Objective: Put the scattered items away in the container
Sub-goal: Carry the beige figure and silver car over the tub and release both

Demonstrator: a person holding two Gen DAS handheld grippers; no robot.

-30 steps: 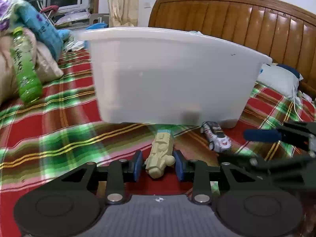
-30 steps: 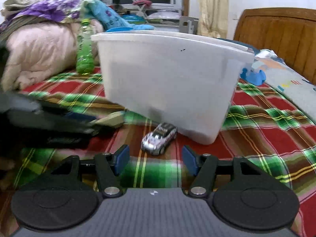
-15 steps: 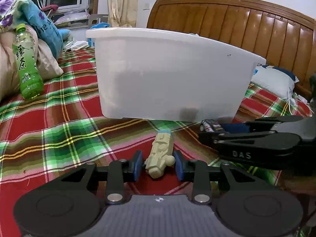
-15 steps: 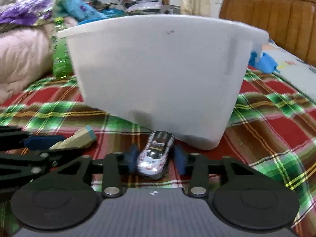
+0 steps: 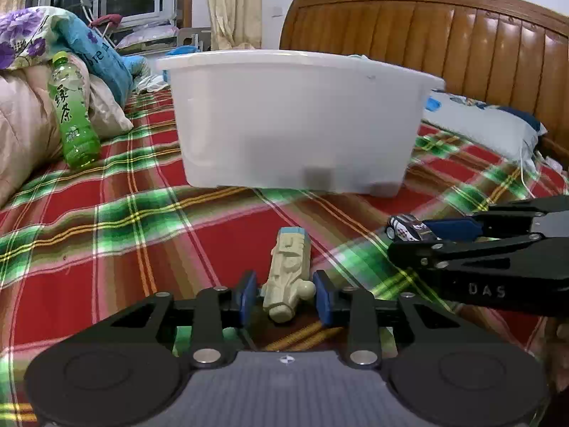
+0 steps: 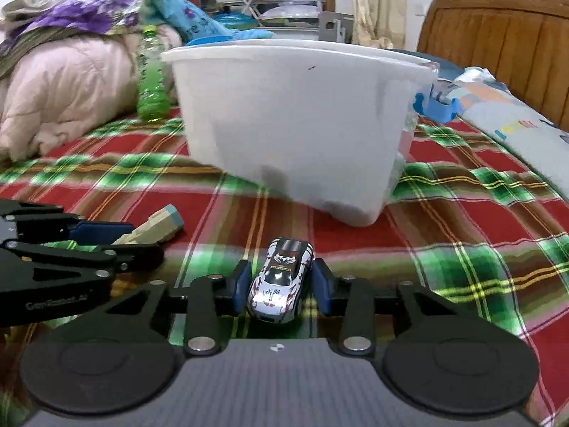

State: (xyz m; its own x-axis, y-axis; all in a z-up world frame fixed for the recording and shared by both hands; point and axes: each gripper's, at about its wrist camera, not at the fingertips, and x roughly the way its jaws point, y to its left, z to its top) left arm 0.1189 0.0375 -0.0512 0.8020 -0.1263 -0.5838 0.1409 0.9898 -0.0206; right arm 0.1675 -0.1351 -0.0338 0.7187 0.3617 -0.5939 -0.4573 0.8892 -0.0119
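A second ago the right gripper (image 6: 281, 286) stood open with the toy car (image 6: 281, 281) lying ahead of it near the tub's base; now its blue pads are clamped on the car's flanks, nose pointing forward. The left gripper (image 5: 284, 297) remains clamped on the cream toy figure (image 5: 288, 277), as before. Both tools have drawn back — the white tub (image 5: 295, 121) sits farther ahead of the fingers than half a second ago, on the plaid bedspread (image 5: 106, 220). From the left gripper, the right one lies just to the right, carrying the car. A green bottle (image 5: 73, 114) stands ahead and to the left, beside the tub. Judgement: both pickups are complete — the remaining step is to lift each item over the tub rim and release.
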